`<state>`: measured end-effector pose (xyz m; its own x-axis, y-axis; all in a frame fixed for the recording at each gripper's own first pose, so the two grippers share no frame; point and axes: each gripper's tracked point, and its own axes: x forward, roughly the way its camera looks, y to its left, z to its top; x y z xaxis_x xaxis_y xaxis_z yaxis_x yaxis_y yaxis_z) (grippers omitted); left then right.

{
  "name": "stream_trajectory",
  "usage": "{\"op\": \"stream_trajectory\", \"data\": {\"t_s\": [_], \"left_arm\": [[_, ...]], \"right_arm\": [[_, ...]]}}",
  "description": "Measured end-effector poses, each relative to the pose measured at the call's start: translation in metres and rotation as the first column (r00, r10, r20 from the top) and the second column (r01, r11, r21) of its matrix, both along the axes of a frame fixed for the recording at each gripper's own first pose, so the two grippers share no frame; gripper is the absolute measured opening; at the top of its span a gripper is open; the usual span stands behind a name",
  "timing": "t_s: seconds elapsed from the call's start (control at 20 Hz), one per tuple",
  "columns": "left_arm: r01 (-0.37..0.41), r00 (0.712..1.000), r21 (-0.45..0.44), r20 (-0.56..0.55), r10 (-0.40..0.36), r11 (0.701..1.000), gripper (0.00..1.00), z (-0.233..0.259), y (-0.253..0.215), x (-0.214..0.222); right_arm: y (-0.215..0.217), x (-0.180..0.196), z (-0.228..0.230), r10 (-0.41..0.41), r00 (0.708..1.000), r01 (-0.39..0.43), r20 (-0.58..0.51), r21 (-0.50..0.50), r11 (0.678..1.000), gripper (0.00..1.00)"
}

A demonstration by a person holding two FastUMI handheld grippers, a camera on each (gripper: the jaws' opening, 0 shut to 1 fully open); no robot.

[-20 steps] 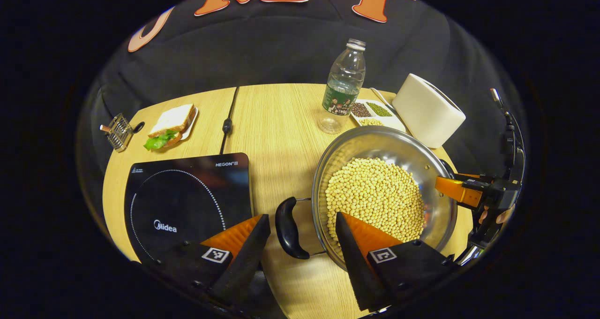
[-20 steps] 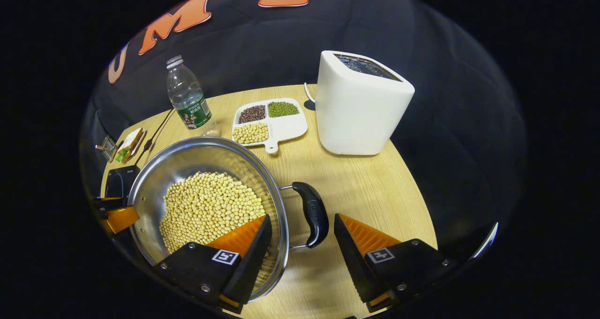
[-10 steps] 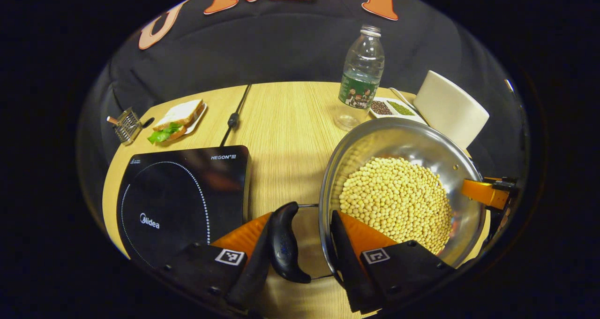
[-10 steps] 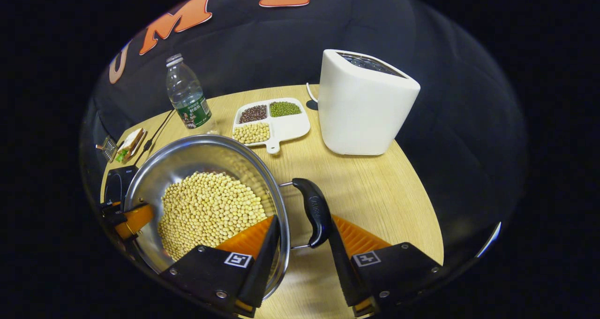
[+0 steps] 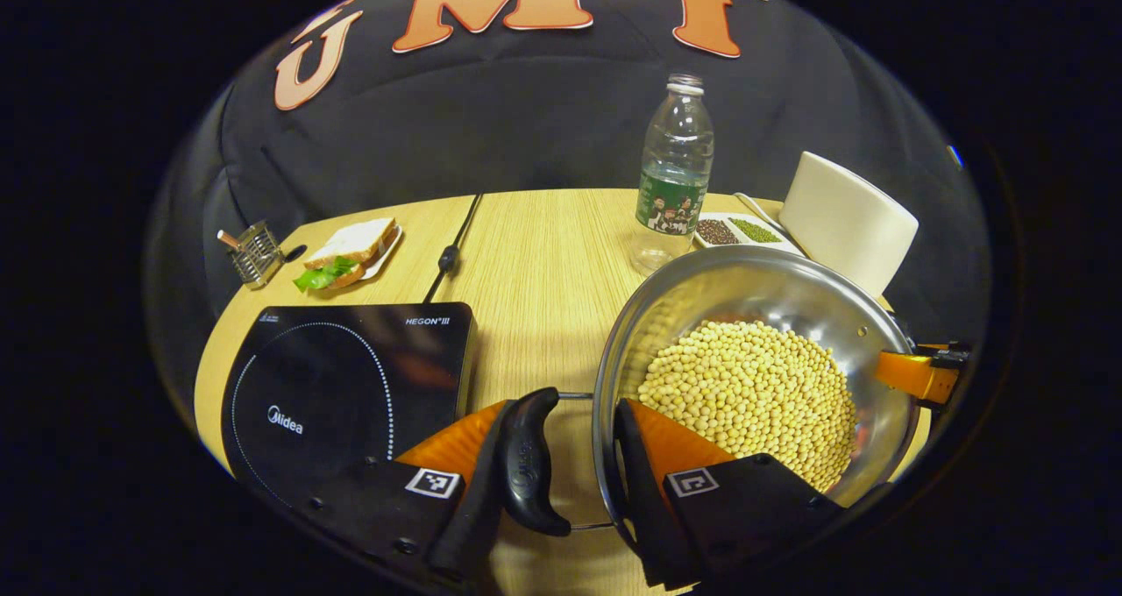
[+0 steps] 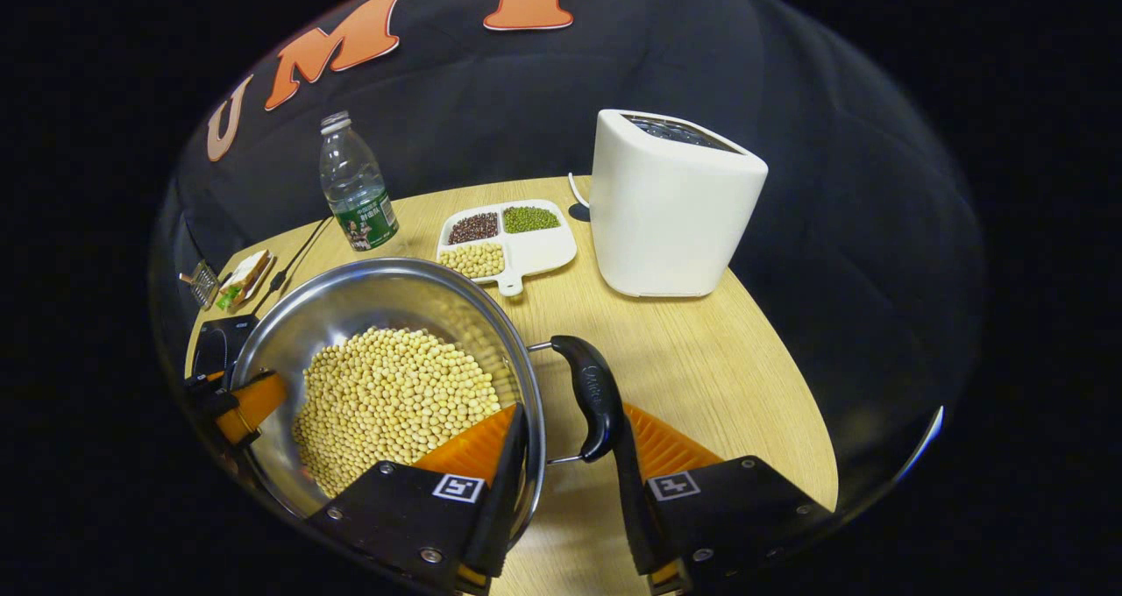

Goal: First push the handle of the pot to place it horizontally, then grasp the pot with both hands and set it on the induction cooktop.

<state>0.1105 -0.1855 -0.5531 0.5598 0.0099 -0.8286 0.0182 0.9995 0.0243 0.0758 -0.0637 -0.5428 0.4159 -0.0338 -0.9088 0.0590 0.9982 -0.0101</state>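
The left gripper [image 5: 561,473] squeezes one black handle [image 5: 526,464] of the pot [image 5: 692,289]. The right gripper [image 6: 570,473] squeezes the other handle [image 6: 592,394].

"Midea", "HEGON III" on induction cooktop [image 5: 342,386]; bottle [image 5: 673,175] label unreadable.

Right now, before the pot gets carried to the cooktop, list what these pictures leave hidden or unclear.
- Pot underside, left gripper view: hidden by its own wall and the beans, so lift-off from the table cannot be judged.
- Left gripper grip on the handle: contact of the inner finger is unclear.
- Cooktop, right gripper view: mostly behind the pot.
- Sandwich, right gripper view: too small for detail.
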Motion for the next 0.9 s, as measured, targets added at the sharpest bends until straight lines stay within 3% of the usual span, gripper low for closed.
{"op": "stream_trajectory", "data": {"t_s": [0.45,0.5,0.55,0.9], "left_arm": [[0.004,0.999,-0.012,0.052,-0.004,1.000,0.71,0.030,0.020,0.000],[0.002,0.999,-0.012,0.055,-0.001,1.000,0.69,0.035,0.024,0.000],[-0.003,0.998,-0.015,0.058,0.004,1.000,0.69,0.039,0.029,0.000],[0.000,0.995,-0.013,0.103,0.002,1.000,0.69,0.078,0.064,-0.003]], "right_arm": [[0.015,-0.003,0.033,-0.007,0.999,0.008,0.050,-0.005,1.000,0.53],[0.019,0.001,0.038,-0.007,0.998,0.008,0.060,-0.003,1.000,0.49],[0.023,0.000,0.043,-0.003,0.998,0.004,0.063,-0.003,1.000,0.53],[0.054,0.003,0.082,0.014,0.995,-0.015,0.099,0.006,1.000,0.53]]}}
